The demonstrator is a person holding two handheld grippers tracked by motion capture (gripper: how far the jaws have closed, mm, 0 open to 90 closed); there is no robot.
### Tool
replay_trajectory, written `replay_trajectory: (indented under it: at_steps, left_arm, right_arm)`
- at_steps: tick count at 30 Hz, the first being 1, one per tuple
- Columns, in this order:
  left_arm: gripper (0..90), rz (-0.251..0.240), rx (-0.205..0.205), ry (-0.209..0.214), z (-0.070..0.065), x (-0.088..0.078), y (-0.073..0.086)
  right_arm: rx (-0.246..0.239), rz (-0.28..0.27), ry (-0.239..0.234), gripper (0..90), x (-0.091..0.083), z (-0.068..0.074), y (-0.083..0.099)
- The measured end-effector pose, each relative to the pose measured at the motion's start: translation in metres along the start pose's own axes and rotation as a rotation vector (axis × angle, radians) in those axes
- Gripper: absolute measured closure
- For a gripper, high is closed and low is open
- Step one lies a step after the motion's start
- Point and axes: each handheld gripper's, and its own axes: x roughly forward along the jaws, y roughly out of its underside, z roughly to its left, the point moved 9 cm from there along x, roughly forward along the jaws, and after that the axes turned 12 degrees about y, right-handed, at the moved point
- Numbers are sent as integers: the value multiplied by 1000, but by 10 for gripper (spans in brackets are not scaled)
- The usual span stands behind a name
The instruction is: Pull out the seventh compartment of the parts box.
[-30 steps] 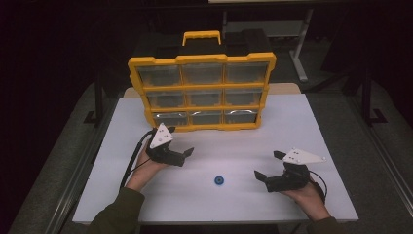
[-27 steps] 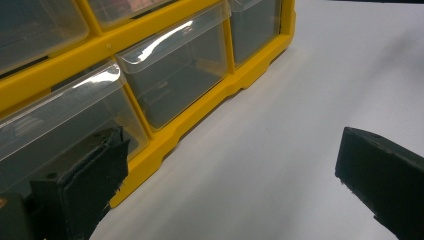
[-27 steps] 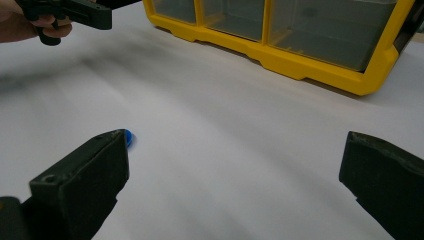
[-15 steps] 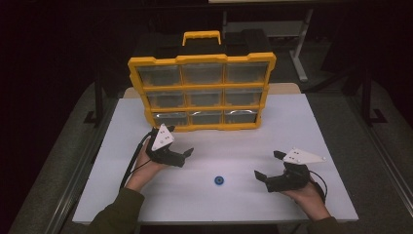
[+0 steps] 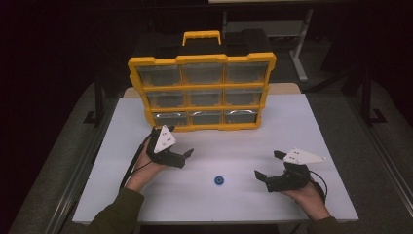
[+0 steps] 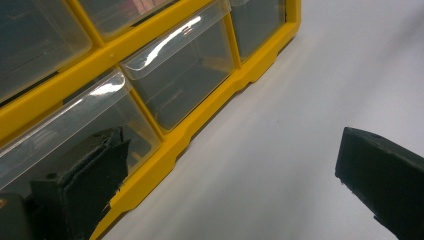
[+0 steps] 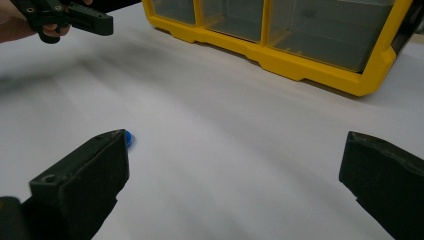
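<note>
almost nothing has changed over the last second: the left gripper [image 5: 182, 157] has crept only slightly, toward the yellow drawer organizer [image 5: 202, 92], and the right gripper [image 5: 266, 165] sits where it did, as does the small blue piece [image 5: 219, 180] on the white counter [image 5: 302, 122]. i read that as a pause before the work starts, with nothing yet picked up and no drawer pulled.

the left gripper hovers at about 9 o'clock of the counter's middle, just in front of the organizer's bottom row, jaws wide and empty. in the left gripper view its jaws frame the bottom-left clear drawer [image 6: 75, 125] and the bare counter beside it, so that drawer looks like its likely target. the right gripper rests low at about 4 o'clock, jaws also wide and empty. in the right gripper view the blue piece [image 7: 128, 137] peeks out just past its left jaw, near but apart from it.

the blue piece lies at about 6 o'clock of the counter's middle, between the two grippers, well apart from the organizer. the next move probably calls for the right gripper to close on it while the left opens a drawer.

no brand, label or writing can be read on the organizer, its drawers or the grippers.
</note>
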Motion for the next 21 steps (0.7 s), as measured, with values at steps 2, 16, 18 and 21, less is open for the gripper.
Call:
replay_trajectory:
  at_steps: [2, 16, 18, 21]
  left_arm:
    - [0, -2, 7, -2, 0, 1, 0]
    - [0, 35, 78, -31, -3, 1, 1]
    - [0, 38, 85, -35, -3, 1, 1]
    - [0, 48, 98, -42, -3, 1, 1]
  right_arm:
    - [1, 0, 0, 0, 0, 0, 0]
    - [-2, 0, 1, 0, 0, 0, 0]
    - [-4, 0, 1, 0, 0, 0, 0]
    - [-3, 0, 0, 0, 0, 0, 0]
